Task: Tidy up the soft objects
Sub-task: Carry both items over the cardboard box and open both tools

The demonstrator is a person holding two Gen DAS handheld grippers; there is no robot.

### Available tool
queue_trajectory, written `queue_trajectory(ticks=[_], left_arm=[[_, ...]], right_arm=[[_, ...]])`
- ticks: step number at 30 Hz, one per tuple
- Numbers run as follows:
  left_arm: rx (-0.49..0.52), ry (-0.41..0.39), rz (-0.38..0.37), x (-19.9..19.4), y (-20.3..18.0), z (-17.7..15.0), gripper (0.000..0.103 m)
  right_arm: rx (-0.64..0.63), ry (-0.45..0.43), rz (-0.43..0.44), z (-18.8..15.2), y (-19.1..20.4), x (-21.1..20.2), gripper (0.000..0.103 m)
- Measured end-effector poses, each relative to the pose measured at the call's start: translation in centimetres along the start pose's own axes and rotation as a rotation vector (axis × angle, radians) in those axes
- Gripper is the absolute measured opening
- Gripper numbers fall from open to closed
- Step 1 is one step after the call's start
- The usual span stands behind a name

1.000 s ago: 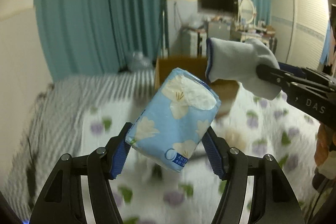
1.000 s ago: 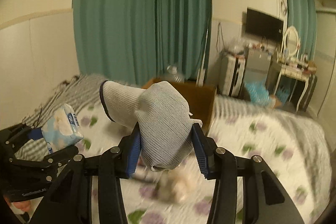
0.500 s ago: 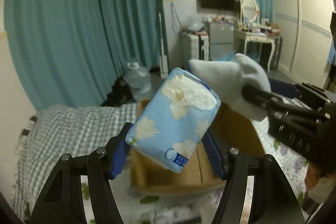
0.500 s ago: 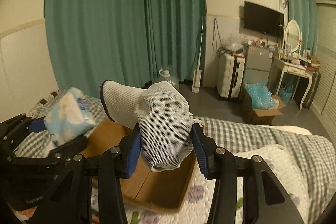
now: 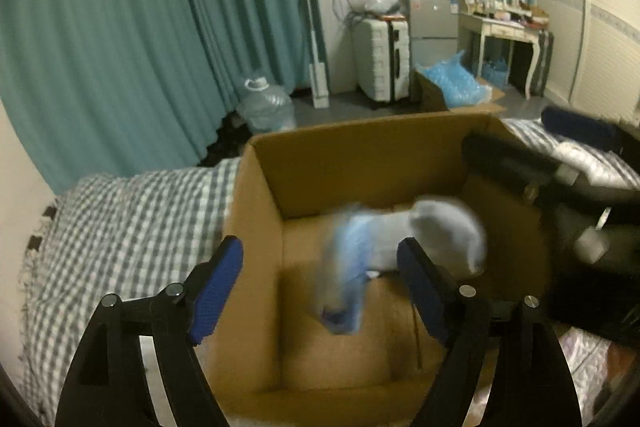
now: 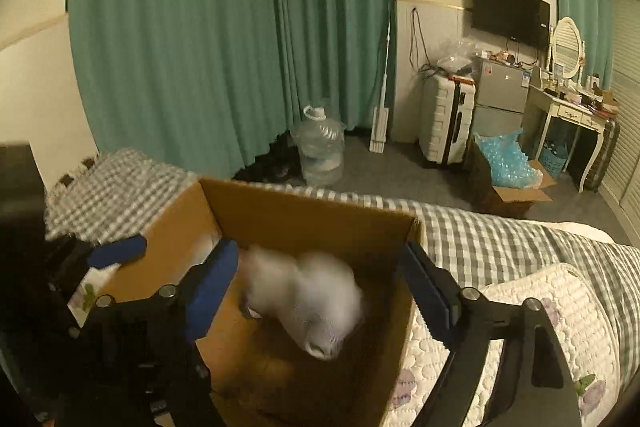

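An open cardboard box (image 5: 260, 211) stands on the bed; it also shows in the right wrist view (image 6: 312, 215). My left gripper (image 5: 322, 289) is open above the box. A blue flowered tissue pack (image 5: 344, 283) is blurred in mid-fall inside the box. My right gripper (image 6: 320, 291) is open above the box too. A white glove (image 6: 316, 307) is blurred and falling below it; it also shows in the left wrist view (image 5: 440, 231), beside the tissue pack. The right gripper appears at the right of the left wrist view (image 5: 560, 163).
The box sits on a grey checked blanket (image 5: 120, 227) and a white flowered quilt (image 6: 540, 311). Beyond the bed are teal curtains (image 6: 240, 27), a water jug (image 6: 322, 151), a white suitcase (image 6: 446, 119), a box of blue wrap (image 6: 506, 167) and a dressing table (image 6: 576, 115).
Both grippers moved forward over the box and opened. The tissue pack and the white glove left the jaws and are dropping into the box.
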State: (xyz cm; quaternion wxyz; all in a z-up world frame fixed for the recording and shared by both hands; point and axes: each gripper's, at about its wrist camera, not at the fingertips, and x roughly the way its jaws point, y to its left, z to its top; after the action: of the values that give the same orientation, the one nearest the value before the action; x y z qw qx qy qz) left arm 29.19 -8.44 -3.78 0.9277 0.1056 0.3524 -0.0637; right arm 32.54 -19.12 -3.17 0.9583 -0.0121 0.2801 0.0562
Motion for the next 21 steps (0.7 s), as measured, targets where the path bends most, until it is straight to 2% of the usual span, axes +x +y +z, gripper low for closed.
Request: queue_trajectory(ticks=[3, 5, 10, 11, 12, 13, 16, 18, 21], left_arm=[[0.003, -0.023, 0.010, -2.2, 0.6, 0.8, 0.080], [0.006, -0.066, 0.022, -4.7, 1.2, 2.0, 0.080], [-0.026, -0.215, 0.009, -14.0, 3.4, 4.0, 0.080], [-0.037, -0.250, 0.004, -16.3, 4.0, 4.1, 0.082], [-0.041, -0.274, -0.003, -18.2, 4.4, 4.1, 0.092], [-0.042, -0.298, -0.010, -19.8, 4.8, 4.1, 0.094], [-0.054, -0.382, -0.014, -25.0, 5.6, 3.1, 0.094], [-0.056, -0.403, -0.016, -27.3, 6.2, 2.0, 0.095], [-0.062, -0.418, 0.000, -29.5, 6.7, -0.3, 0.094]], right_arm=[[0.015, -0.038, -0.011, 1.1, -0.2, -2.8, 0.084], [0.034, -0.062, -0.006, 2.2, -0.4, -5.4, 0.084], [0.011, -0.142, -0.036, 4.6, -0.3, -14.4, 0.087], [0.008, -0.160, -0.041, 5.0, -0.3, -16.6, 0.090], [0.004, -0.178, -0.047, 5.3, -0.3, -18.6, 0.090], [-0.003, -0.193, -0.055, 5.5, -0.3, -20.1, 0.090], [-0.041, -0.255, -0.083, 5.7, 0.3, -25.9, 0.096], [-0.060, -0.282, -0.091, 5.5, 0.8, -28.9, 0.102], [-0.095, -0.280, -0.076, 4.2, 1.9, -31.9, 0.102]])
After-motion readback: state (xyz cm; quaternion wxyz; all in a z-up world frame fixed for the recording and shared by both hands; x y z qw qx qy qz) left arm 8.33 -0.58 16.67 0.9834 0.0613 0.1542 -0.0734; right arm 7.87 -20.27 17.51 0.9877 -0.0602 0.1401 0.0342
